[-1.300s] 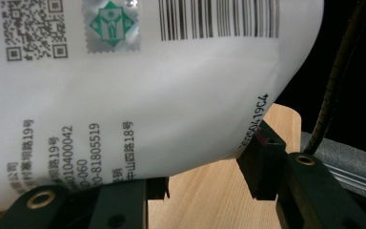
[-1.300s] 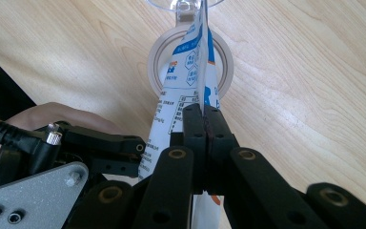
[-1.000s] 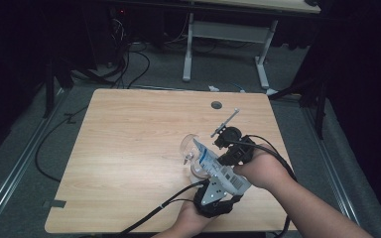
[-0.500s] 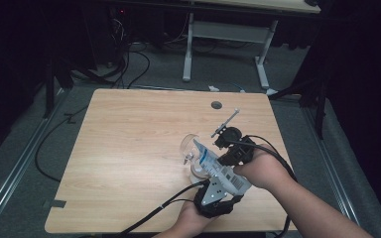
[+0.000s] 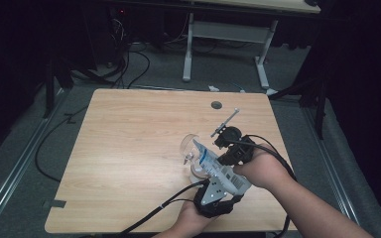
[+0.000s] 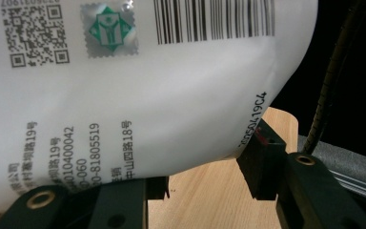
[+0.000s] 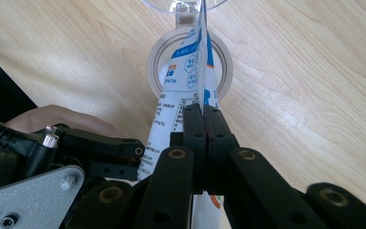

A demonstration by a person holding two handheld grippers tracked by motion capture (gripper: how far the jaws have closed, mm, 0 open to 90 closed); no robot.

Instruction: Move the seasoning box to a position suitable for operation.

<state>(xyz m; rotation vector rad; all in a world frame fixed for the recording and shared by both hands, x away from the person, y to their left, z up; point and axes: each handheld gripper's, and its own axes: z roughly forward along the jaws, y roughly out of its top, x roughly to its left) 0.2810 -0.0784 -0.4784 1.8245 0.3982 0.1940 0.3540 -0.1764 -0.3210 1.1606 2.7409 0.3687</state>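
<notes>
A white printed pouch [image 5: 222, 171] hangs tilted over a clear round container [image 5: 192, 157] with its lid flipped open, right of the table's middle. My left gripper [image 5: 217, 194] comes from the near edge and is shut on the pouch's body; the left gripper view has the barcode side of the pouch [image 6: 147, 95] between the two black pads [image 6: 262, 162]. My right gripper [image 5: 226, 159] is shut on the pouch's thin edge seam. In the right gripper view, the pouch [image 7: 181, 71] points down into the container's ring [image 7: 153, 59].
The wooden table [image 5: 129, 148] has a small round hole [image 5: 217, 105] near its far edge. A thin metal rod on a black round part [image 5: 226, 124] lies just beyond my right gripper. Cables and another table's legs [image 5: 188, 49] are on the floor behind.
</notes>
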